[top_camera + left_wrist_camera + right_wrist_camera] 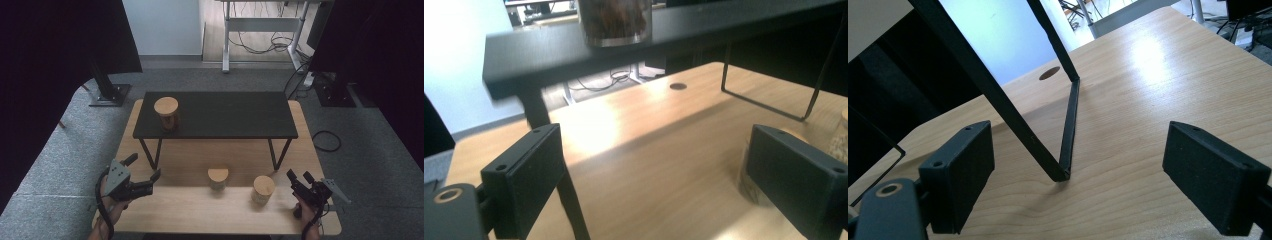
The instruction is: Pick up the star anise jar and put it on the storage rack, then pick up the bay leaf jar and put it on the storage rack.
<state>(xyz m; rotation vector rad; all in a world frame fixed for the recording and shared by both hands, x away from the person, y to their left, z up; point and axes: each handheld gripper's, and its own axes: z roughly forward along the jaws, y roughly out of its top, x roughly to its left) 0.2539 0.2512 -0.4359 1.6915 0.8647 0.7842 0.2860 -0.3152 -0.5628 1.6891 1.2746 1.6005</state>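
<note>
**Wood-lidded jars: one on the shelf, two waiting below**

Wooden lids mark three jars in the high view. One jar (166, 114) stands at centre-left of the frame on the black shelf (225, 115), near its left end. Two more sit on the light table (200, 210) lower in the frame: the middle jar (218, 178) just below centre, the right jar (263, 189) beside it to the right.

I hold the left gripper (146, 169) at lower left, jaws spread wide with nothing between them, pointing toward the middle jar; in the left gripper view a jar (840, 140) edges in at the far right behind the jaw. The right gripper (299, 175) at lower right is likewise open and empty, just right of the right jar.

By my reading, one jar is shelved and two are left; neither is gripped yet.
</note>
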